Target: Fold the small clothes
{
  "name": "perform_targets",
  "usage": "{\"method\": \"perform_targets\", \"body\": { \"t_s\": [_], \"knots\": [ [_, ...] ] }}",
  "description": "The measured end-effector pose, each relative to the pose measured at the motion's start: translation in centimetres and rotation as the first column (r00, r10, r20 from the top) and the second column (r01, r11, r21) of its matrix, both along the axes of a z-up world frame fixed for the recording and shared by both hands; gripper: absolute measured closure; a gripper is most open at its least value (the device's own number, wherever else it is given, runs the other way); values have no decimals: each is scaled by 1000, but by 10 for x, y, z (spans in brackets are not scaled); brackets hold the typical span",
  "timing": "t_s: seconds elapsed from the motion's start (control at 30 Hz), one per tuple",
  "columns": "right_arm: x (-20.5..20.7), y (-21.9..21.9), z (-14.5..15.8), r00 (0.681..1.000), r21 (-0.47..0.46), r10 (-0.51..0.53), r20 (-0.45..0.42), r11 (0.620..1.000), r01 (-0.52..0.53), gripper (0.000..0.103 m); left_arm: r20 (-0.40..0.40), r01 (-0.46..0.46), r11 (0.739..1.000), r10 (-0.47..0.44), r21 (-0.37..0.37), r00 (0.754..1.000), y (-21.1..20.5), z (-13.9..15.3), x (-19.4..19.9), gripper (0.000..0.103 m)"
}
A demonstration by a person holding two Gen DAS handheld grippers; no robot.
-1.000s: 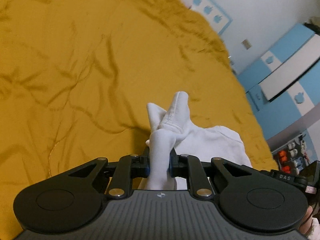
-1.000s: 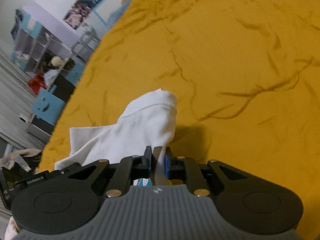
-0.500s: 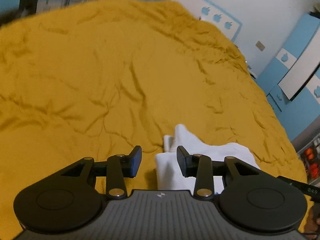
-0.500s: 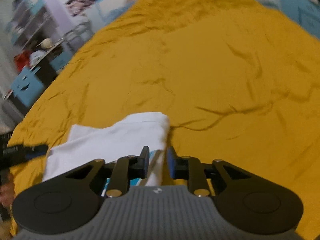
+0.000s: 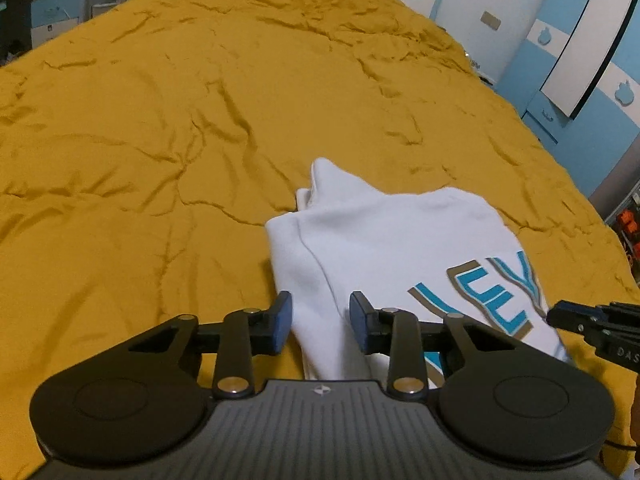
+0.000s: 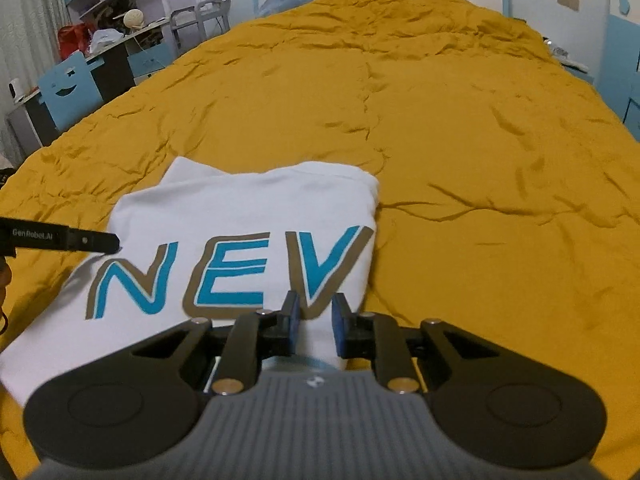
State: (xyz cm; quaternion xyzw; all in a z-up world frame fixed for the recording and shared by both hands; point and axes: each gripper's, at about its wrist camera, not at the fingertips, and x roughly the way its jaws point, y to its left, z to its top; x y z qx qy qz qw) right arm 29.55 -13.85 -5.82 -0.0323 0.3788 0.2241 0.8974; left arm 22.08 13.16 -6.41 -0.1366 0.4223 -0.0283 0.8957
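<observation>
A small white top (image 5: 384, 240) with blue and tan letters lies folded on the yellow bedspread (image 5: 160, 120); it also shows in the right wrist view (image 6: 248, 216). My left gripper (image 5: 320, 322) is open over the top's left folded edge, holding nothing. My right gripper (image 6: 314, 320) is open over the top's right edge, with cloth showing between the jaws but not pinched. Each gripper's tip shows at the edge of the other's view.
The bedspread (image 6: 480, 160) is wrinkled and stretches far ahead. A blue and white wardrobe (image 5: 580, 72) stands at the right. A desk with a blue chair (image 6: 72, 92) and shelves stand left of the bed.
Both grippers were shut on the raised white cloth one second ago. Both have opened, the top has dropped flat onto the bed, and both grippers have pulled back.
</observation>
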Motion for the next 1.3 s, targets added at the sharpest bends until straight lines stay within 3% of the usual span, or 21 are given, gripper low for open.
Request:
{"method": "perform_targets", "body": {
  "t_s": [0.23,0.33,0.67,0.8,1.07,1.3],
  "knots": [
    [-54,-9,30,998,26,60,36,998,-61,89,63,94,994,-97,59,993,-27,36,-39,65],
    [-82,-7,37,994,12,89,55,996,-90,81,64,141,984,-149,108,987,-45,42,-65,65],
    [-142,-5,18,994,-65,84,63,995,-80,78,-11,167,970,-168,177,986,-68,12,-113,66],
    [-151,-6,0,996,-103,71,47,992,-66,78,-51,164,973,-157,160,986,-62,-2,-114,68],
    [-147,-12,-37,998,-86,56,8,995,-55,78,-64,168,971,-159,169,985,-64,-29,-118,69],
    [-140,-16,-37,998,-80,63,-13,995,-64,78,-62,169,969,-160,179,985,-64,-24,-117,69]
  ]
}}
